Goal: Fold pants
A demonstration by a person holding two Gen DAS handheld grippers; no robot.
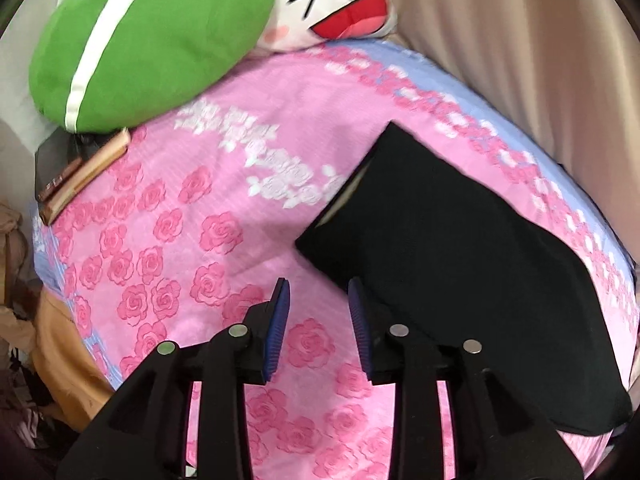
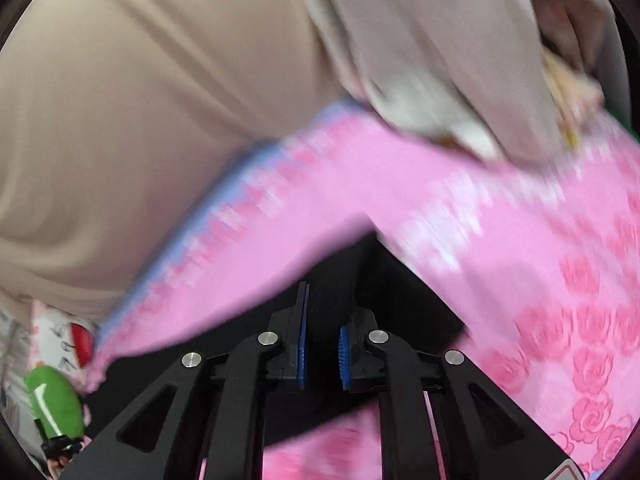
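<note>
Black pants [image 1: 460,280], folded into flat matte slab, lie on bed's pink rose-patterned cover [image 1: 180,240] just right of left tongs [image 1: 318,300]; those stand apart, empty. Right tongs [image 2: 322,320] over pants, blurred; clamped or not, cannot tell.

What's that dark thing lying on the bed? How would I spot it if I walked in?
Start at the bed's pink rose-patterned cover, with a green cushion at its head. Towards the side edged by a beige curtain lie the black pants, folded into a flat oblong. They are the only plain black cloth there, with no pattern at all.
</note>
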